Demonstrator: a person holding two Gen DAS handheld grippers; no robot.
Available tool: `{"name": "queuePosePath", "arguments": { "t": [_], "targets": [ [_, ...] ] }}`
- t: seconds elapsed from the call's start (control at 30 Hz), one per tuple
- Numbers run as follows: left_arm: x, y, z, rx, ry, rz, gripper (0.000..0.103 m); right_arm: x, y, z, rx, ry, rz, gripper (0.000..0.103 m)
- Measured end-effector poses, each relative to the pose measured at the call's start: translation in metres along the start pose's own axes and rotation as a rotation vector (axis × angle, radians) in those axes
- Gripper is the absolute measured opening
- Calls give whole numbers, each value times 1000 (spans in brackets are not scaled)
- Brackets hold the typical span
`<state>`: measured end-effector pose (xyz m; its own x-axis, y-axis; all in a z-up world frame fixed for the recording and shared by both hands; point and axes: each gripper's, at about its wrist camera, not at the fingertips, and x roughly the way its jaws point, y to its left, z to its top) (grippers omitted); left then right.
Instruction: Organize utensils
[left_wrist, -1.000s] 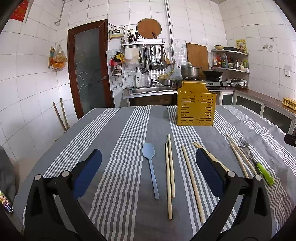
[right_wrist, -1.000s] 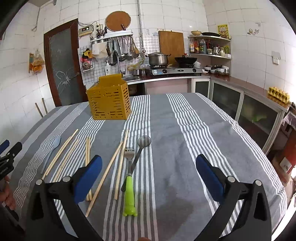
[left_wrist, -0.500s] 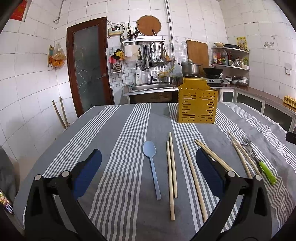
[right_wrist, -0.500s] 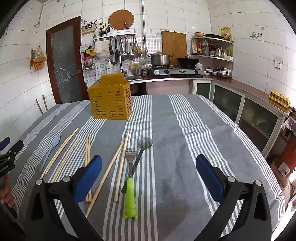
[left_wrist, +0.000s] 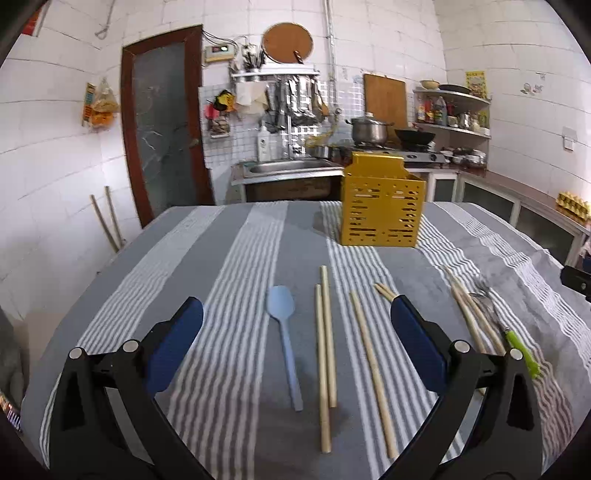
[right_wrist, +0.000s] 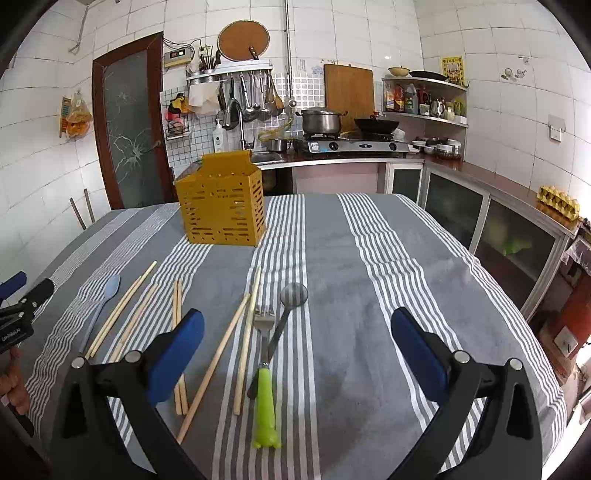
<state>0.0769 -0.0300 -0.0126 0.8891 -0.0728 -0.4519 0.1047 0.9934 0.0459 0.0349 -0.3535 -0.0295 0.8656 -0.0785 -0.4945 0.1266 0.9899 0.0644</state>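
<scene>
Grey striped tablecloth (right_wrist: 369, 258), white-tiled kitchen, yellow utensil holder (right_wrist: 221, 210), both hand-held grippers (left_wrist: 295, 347) (right_wrist: 295, 347) wide apart, empty

White-tiled walls (right_wrist: 498, 33) all round; brown door (right_wrist: 129, 125) with cracked frosted glass at left, two sticks (left_wrist: 107, 218) leaning on the wall beside it. Table under grey striped cloth (right_wrist: 369, 258). Back counter: steel sink (left_wrist: 288, 168), gas stove (right_wrist: 354, 146) with pot (right_wrist: 320, 120) and wok (right_wrist: 376, 123), hanging utensil rack (right_wrist: 240, 92), cutting board (right_wrist: 349, 90), corner shelves (right_wrist: 424, 99); egg tray (right_wrist: 557, 203) at right counter edge.
</scene>
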Motion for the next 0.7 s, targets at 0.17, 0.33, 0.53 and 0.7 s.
{"name": "queuePosePath", "arguments": {
  "t": [0.17, 0.33, 0.53, 0.7],
  "targets": [
    [7, -4, 9, -8, 16, -2, 98, 5, 4, 4, -3, 11, 13, 99],
    [11, -7, 18, -11, 3, -6, 98, 10, 12, 10, -27, 10, 7, 99],
    [19, -9, 28, -29, 7, -36, 98, 10, 20, 25, -35, -11, 37, 99],
    [29, -12, 33, -3, 20, -44, 98, 12, 30, 32, -69, -9, 56, 99]
  ]
}}
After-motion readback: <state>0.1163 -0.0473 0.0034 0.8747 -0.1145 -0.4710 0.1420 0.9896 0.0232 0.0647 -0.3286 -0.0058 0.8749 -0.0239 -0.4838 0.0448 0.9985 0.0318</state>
